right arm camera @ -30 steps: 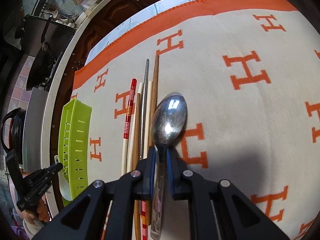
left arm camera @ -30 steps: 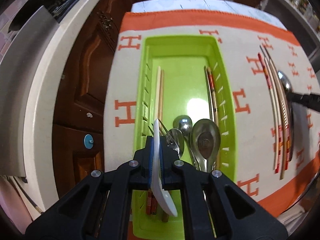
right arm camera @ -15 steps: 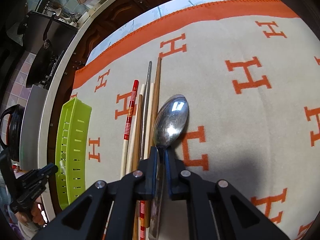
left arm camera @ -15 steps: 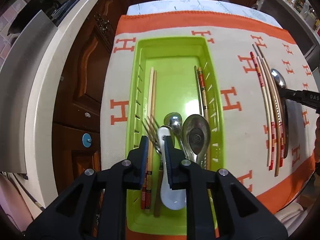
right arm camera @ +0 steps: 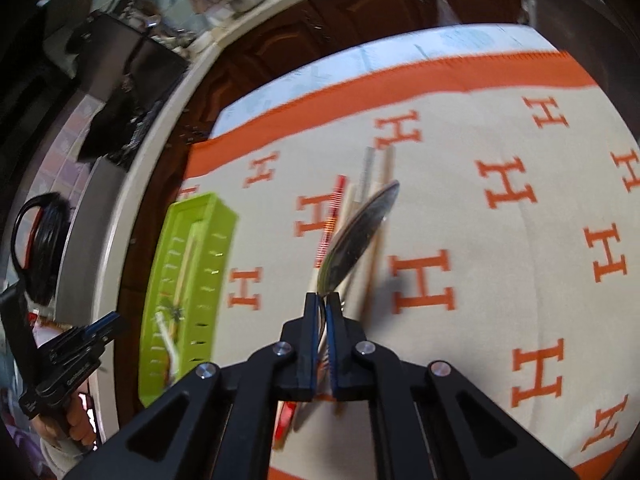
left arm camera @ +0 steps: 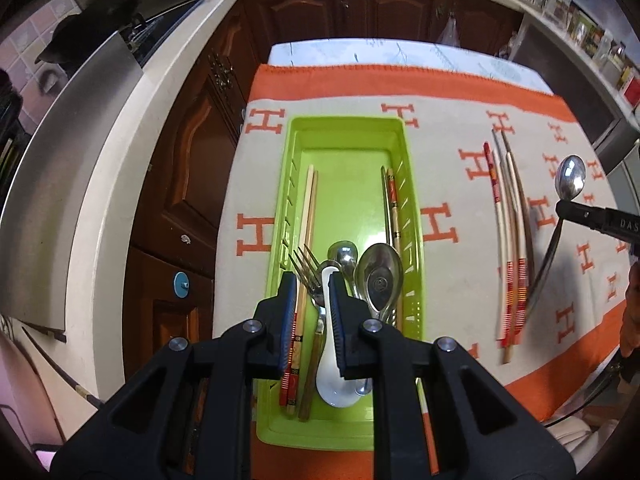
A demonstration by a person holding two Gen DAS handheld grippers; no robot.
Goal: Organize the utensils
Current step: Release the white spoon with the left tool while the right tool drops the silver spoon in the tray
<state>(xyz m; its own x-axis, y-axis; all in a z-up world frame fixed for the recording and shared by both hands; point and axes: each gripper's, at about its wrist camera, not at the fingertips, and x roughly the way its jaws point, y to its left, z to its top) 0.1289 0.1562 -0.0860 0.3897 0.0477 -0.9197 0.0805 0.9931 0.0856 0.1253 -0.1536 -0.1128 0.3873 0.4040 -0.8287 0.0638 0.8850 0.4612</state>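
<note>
A lime-green tray (left arm camera: 348, 124) lies on the cloth and holds a white ceramic spoon (left arm camera: 334, 384), metal spoons (left arm camera: 380, 276), a fork (left arm camera: 306, 268) and chopsticks (left arm camera: 308, 208). My left gripper (left arm camera: 313, 292) hovers open just above the white spoon, which rests in the tray. My right gripper (right arm camera: 323, 304) is shut on the handle of a metal spoon (right arm camera: 356, 236), lifted off the cloth and tilted. The left wrist view shows that spoon (left arm camera: 570, 178) held up at the right. Several chopsticks (left arm camera: 508, 240) lie side by side on the cloth under it.
The beige cloth with orange H marks (left arm camera: 452, 184) covers the table. A pale counter edge (left arm camera: 120, 160) and dark wooden cabinets (left arm camera: 192, 160) run along the left. A black kettle (right arm camera: 40, 240) stands at the far left. A hand (left arm camera: 632, 320) shows at the right edge.
My left gripper let go of the white spoon into the tray and drew back upward. My right gripper lifted the metal spoon off the cloth and tilted it.
</note>
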